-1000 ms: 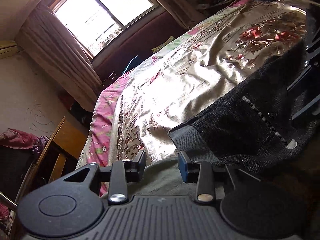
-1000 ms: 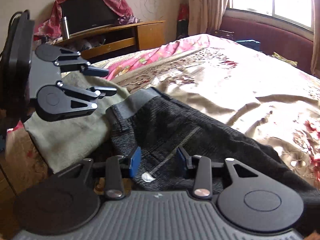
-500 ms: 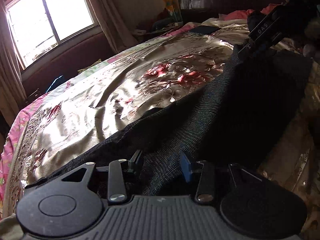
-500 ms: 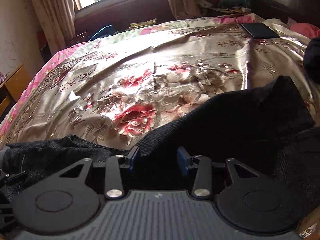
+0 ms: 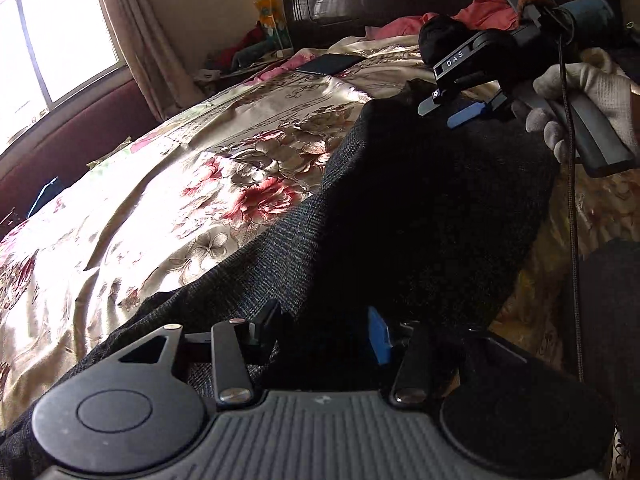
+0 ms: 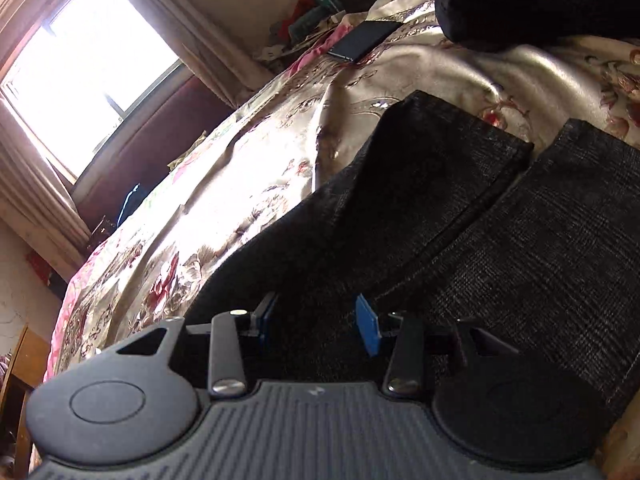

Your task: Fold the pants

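one pants (image 6: 460, 216) spread near the bed (image 5: 168, 200) edge, two legs side by side, wide bedspread left free, left gripper (image 5: 324, 330) just opened partway, right gripper (image 6: 318, 326) partway apart, nothing gripped

We see the dark pants (image 6: 460, 216) spread over the floral bedspread (image 6: 248, 168), two leg ends side by side. Our right gripper (image 6: 316, 322) hangs just over them, blue pads apart. A phone (image 6: 362, 40) lies beyond.
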Demonstrator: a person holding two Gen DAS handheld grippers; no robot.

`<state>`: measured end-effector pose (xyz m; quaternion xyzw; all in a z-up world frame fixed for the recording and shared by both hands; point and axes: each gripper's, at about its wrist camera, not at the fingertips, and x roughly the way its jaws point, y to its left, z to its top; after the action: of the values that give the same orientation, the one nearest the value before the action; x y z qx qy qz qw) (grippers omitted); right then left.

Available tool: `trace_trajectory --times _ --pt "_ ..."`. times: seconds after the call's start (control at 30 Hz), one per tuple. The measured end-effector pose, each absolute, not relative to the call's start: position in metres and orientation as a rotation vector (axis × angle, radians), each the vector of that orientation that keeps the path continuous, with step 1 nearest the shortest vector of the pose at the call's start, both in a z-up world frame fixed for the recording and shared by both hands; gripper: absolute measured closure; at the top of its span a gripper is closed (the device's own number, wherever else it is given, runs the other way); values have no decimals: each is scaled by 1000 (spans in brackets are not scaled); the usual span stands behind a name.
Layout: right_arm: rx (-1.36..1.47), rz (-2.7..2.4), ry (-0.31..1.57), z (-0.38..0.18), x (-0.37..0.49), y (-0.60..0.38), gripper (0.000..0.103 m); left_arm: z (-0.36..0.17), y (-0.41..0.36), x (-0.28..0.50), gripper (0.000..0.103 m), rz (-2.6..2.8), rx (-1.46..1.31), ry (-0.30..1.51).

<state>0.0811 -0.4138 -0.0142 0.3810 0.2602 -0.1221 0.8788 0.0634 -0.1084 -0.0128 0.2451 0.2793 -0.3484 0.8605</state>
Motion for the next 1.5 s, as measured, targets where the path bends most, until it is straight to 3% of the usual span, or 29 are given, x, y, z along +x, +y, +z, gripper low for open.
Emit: trace_trajectory --times 0.23,0.5,0.53,0.57,0.6,0.63,0.9,1.0,1.13,1.33,1.5 --pt "880 -303 446 -7 108 -458 59 -11 -128 76 42 -755 506 575" --pt "945 -322 520 -30 163 -478 54 -13 -143 86 42 -751 482 584" --pt "966 -316 532 -34 168 -481 61 -12 -144 87 42 -748 478 585" --pt "966 -312 535 -35 171 -481 83 -12 -145 87 42 -746 475 585" --pt "959 -309 541 -35 172 -481 96 -10 -147 89 42 -745 471 584" --pt "962 -301 541 -33 171 -482 98 -9 -148 90 42 -744 467 583" --pt "974 -217 475 20 106 -496 99 -10 -172 73 42 -696 501 515" --pt "996 -185 438 47 57 -499 99 -10 -179 57 34 -696 537 480" --pt "979 -183 395 67 -12 -490 99 -1 -177 38 31 -711 517 448" --pt "1022 -395 633 -25 -41 -504 99 -26 -180 16 27 -759 636 494" --pt "1047 -351 599 -38 -44 -496 94 -32 -176 -6 27 -763 731 474"
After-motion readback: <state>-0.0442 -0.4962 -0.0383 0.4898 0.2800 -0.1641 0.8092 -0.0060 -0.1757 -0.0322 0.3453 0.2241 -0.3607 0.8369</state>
